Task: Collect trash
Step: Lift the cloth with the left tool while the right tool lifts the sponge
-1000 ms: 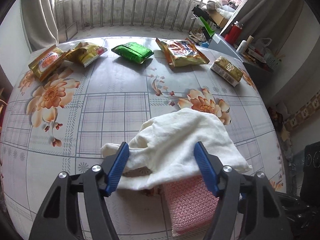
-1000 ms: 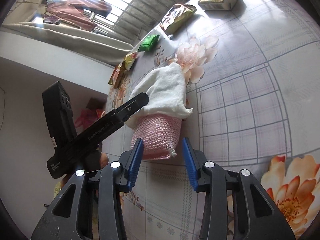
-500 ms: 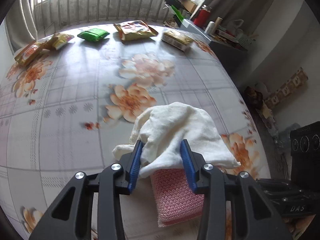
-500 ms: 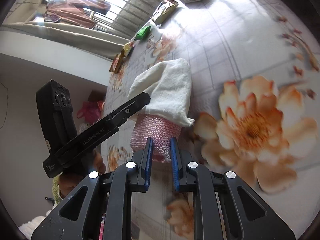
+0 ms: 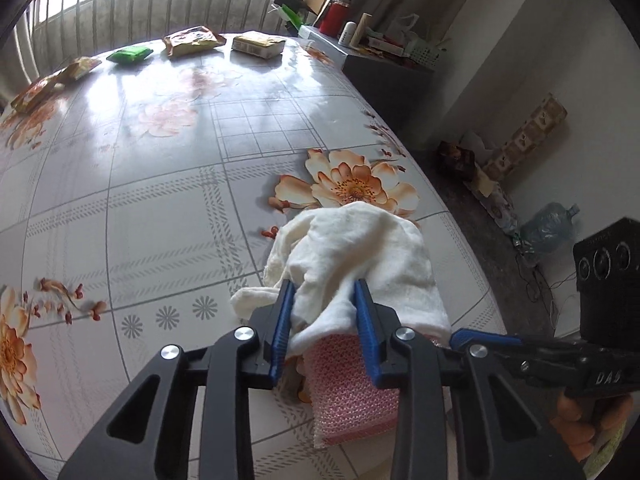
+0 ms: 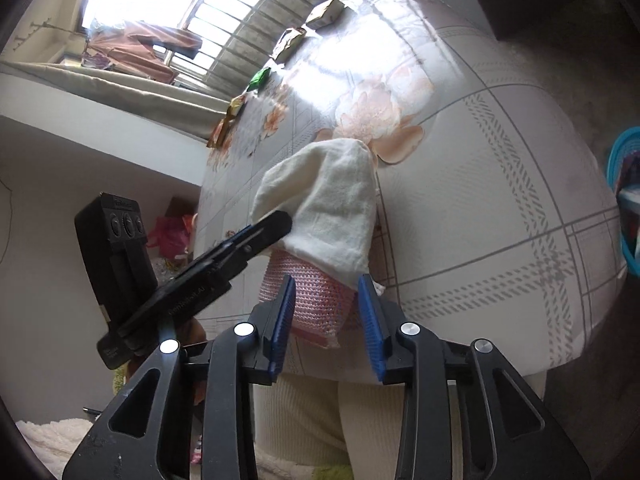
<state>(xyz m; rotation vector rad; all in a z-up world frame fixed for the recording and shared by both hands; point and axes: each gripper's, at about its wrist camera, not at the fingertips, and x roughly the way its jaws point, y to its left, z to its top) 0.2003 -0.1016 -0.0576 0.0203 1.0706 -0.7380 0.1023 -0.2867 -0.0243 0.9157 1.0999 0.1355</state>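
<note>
My left gripper [image 5: 323, 312] is shut on a white cloth [image 5: 360, 252] that drapes over a pink knitted pad [image 5: 352, 392]. The bundle hangs near the table's front edge. My right gripper [image 6: 328, 316] is closed on the pink pad [image 6: 308, 300] from the side, under the cloth [image 6: 328, 208]. The left gripper shows in the right wrist view [image 6: 240, 248], and the right one in the left wrist view [image 5: 472, 338]. Several snack wrappers lie along the far edge: a green one [image 5: 130, 55], an orange one [image 5: 192, 40] and a boxy pack [image 5: 258, 43].
The flowered table [image 5: 160, 184] stretches toward a barred window. A dark cabinet [image 5: 384, 84] with bottles stands at the right. A plastic jug [image 5: 548, 228] lies on the floor. A blue basket [image 6: 624, 200] stands beside the table.
Both grippers have pulled the cloth and pink pad back toward the table's front edge. The right gripper's jaws stand wider than half a second ago, still around the pad.
</note>
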